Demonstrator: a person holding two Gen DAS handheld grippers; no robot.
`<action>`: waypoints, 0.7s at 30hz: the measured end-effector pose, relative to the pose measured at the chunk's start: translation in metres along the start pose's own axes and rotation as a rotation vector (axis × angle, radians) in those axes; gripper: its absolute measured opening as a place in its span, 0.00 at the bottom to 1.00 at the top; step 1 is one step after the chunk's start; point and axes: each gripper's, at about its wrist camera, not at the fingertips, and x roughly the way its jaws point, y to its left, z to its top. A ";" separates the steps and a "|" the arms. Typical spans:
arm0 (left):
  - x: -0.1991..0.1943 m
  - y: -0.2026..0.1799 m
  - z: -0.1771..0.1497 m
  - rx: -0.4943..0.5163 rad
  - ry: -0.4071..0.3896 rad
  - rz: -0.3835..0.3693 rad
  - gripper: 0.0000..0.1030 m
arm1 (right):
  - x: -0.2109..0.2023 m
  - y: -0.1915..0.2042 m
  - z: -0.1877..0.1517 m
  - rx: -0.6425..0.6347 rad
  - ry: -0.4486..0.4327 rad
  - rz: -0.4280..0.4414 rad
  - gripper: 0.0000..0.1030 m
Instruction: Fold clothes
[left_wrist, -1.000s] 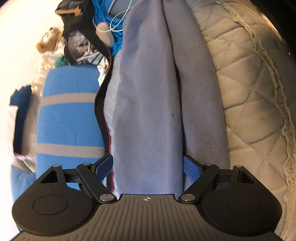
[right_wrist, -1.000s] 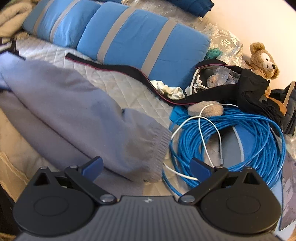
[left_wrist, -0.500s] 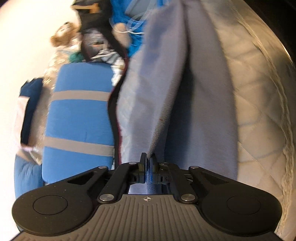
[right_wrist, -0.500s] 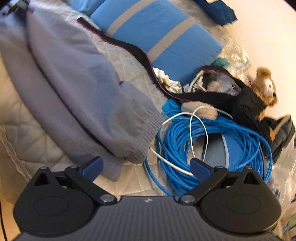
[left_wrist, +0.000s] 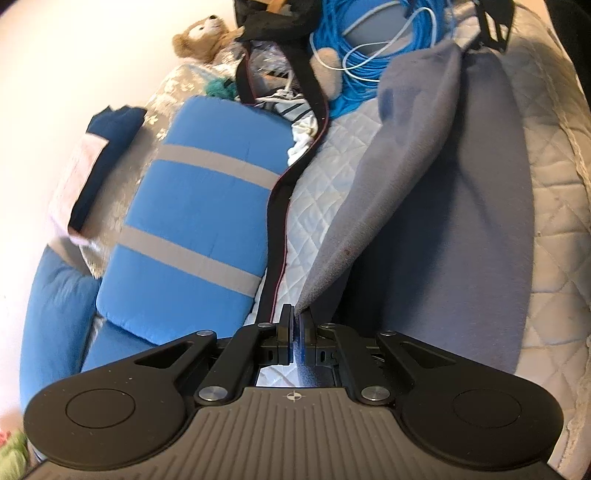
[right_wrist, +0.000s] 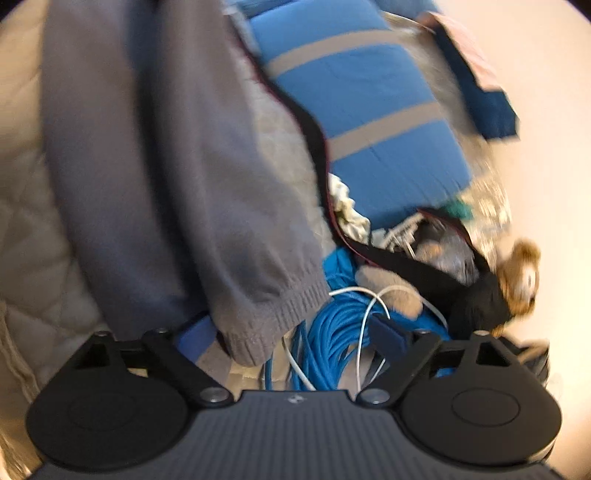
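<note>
Grey fleece trousers (left_wrist: 461, 206) lie lengthwise on a quilted bed. My left gripper (left_wrist: 295, 332) is shut on the trousers' near edge and lifts one fold of cloth off the bed. Far off in that view the other gripper (left_wrist: 491, 22) shows as a dark shape at the trousers' far end. In the right wrist view the same trousers (right_wrist: 177, 158) run away from me. Their ribbed cuff (right_wrist: 273, 314) hangs between the fingers of my right gripper (right_wrist: 291, 339), whose jaws are closing. The pads stand apart from the cloth.
Blue pillows with grey stripes (left_wrist: 195, 221) line the bed's far side beside a long black strap (left_wrist: 280, 192). A coil of blue cable (right_wrist: 328, 332) with a white cord lies under the cuff. A teddy bear (right_wrist: 521, 273) and dark bags sit by the wall.
My left gripper went from open to shut on the trousers' edge and rose with it. My right gripper rolled and sank toward the cuff, which now sits between its fingers.
</note>
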 end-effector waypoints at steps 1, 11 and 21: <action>0.000 0.002 -0.001 -0.009 0.001 -0.003 0.03 | 0.001 0.005 0.001 -0.038 -0.002 0.000 0.86; -0.002 -0.010 -0.018 0.042 0.012 -0.043 0.03 | -0.003 0.021 -0.003 -0.268 -0.020 0.060 0.12; -0.009 -0.054 -0.040 0.210 0.037 -0.180 0.03 | -0.036 0.017 -0.025 -0.344 -0.047 0.112 0.11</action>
